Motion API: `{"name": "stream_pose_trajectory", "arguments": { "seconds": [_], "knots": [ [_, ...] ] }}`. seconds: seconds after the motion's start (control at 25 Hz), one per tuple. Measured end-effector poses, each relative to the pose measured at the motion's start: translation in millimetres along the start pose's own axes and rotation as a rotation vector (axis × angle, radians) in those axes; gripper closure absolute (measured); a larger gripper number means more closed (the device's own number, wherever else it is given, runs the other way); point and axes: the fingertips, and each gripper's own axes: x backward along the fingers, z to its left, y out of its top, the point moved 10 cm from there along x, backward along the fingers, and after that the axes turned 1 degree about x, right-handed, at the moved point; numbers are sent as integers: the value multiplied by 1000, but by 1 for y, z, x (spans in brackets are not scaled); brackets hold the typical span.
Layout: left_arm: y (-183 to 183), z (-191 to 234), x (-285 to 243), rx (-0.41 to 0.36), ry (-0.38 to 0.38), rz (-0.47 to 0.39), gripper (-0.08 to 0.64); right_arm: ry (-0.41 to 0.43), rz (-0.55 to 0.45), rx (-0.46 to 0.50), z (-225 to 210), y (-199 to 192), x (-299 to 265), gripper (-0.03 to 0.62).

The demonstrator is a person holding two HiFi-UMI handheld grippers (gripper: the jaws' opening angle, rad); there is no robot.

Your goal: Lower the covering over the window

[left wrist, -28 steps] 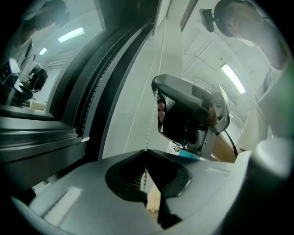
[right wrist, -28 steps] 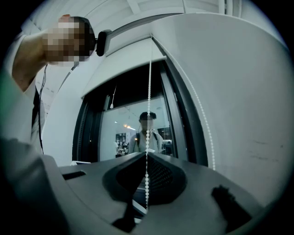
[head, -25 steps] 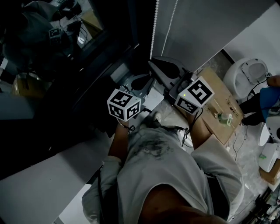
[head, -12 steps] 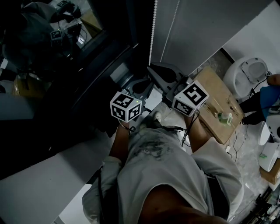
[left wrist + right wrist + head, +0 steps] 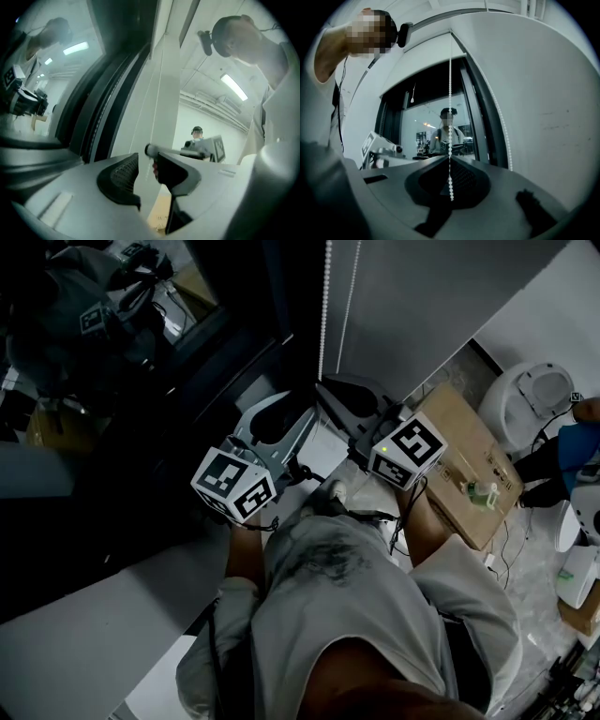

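The right tool (image 5: 450, 159) is clenched on the white bead chain (image 5: 450, 93), which hangs straight down from above and passes between its closed jaws. The left tool (image 5: 144, 169) is released: its jaws have just been opening and stand apart with nothing between them. Compared with a second ago, the head view shows it shifted leftward, away from the chain, while the right tool has barely moved. The grey blind (image 5: 441, 296) hangs just right of the chain, beside the dark window (image 5: 103, 343).
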Motion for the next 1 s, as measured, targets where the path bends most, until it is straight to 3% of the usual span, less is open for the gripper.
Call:
{"name": "stream_pose_trajectory", "arguments": {
  "seconds": [0.2, 0.44, 0.68, 0.84, 1.0],
  "knots": [
    [63, 0, -12, -99, -35, -109, 419, 2, 1, -1, 0, -1, -2, 572],
    [106, -9, -31, -191, -65, -162, 417, 7, 0, -1, 0, -1, -4, 572],
    [123, -17, -47, -244, -66, -175, 440, 10, 2, 4, 1, -1, -6, 572],
    [123, -20, -51, -287, -18, -183, 549, 9, 4, 9, 1, -1, -7, 572],
    [120, -23, -49, -284, -20, -197, 540, 6, 3, 11, 1, -3, -6, 572]
  ]
}}
